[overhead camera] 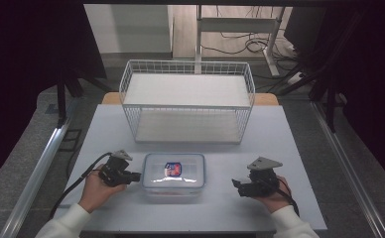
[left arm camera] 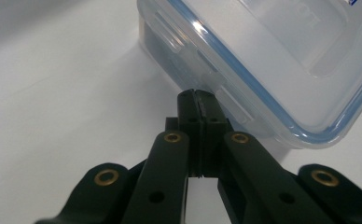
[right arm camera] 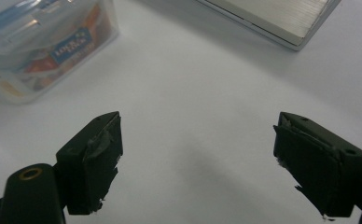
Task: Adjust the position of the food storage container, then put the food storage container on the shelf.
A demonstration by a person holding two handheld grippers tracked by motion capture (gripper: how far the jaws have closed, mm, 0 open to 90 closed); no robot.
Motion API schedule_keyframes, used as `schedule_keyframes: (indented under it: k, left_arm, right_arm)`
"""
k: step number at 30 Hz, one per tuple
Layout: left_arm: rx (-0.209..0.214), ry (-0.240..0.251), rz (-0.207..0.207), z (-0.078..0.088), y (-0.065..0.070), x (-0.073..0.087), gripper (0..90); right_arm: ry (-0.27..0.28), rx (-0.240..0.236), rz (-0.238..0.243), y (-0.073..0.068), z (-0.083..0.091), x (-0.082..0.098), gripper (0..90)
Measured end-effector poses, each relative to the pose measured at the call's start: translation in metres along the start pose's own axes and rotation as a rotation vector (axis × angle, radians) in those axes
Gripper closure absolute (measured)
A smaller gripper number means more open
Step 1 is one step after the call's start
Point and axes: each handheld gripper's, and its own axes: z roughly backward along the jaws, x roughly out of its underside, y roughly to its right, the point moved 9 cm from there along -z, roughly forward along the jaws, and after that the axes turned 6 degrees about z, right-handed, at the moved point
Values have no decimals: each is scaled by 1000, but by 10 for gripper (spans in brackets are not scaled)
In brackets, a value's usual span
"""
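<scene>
White table [overhead camera: 280,134] held a lidded box [overhead camera: 173,171]. Left gripper [overhead camera: 137,175], jaws closed, pressed its latch [left arm camera: 230,105]; right gripper [overhead camera: 236,184] gaped empty. Box could skid, unbraced.

Lab-style recording bay: black curtains [overhead camera: 27,54], floor cables [overhead camera: 240,44], bare white table [overhead camera: 280,144].

A pale grey surface [overhead camera: 280,148] fills the middle of the frame. On it, a white wire basket [overhead camera: 187,101] stands upper centre, a clear lidded container [overhead camera: 173,177] lower centre.
</scene>
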Motion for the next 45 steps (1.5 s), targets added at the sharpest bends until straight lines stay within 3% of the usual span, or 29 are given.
schedule_keyframes:
  k: [12, 18, 21, 28, 35, 38, 39, 40, 41, 44, 45]
  left_arm:
    - [39, 1, -33, -18, 25, -18, 900]
    - [41, 19, -23, -18, 24, -20, 900]
    - [-1, 49, -35, -8, 19, -20, 900]
    - [23, 105, 25, 10, 11, -8, 900]
    - [24, 143, 32, 15, 10, -11, 889]
    - [21, 158, 37, 15, 10, -12, 793]
    - [16, 174, 45, 16, 10, -14, 673]
    - [9, 187, 53, 16, 9, -15, 673]
    - [2, 202, 63, 18, 8, -16, 587]
    - [11, 223, 82, 21, 9, -18, 502]
    - [24, 237, 111, 22, 9, -19, 454]
  right_arm:
    - [5, 5, -10, 3, 1, 0, 159]
    - [5, 4, -10, 2, 1, 0, 159]
    - [6, 4, -7, 1, 2, 0, 158]
    - [15, -10, -11, -1, 2, -2, 159]
    - [21, -16, -19, -3, 2, -5, 159]
    - [25, -19, -16, -4, 2, -5, 158]
    - [28, -21, -15, -4, 2, -6, 158]
    - [28, -21, -15, -4, 2, -6, 158]
    - [32, -29, -19, -5, 3, -6, 158]
    - [40, -42, -38, -5, 4, -8, 160]
    - [42, -47, -44, -5, 4, -9, 161]
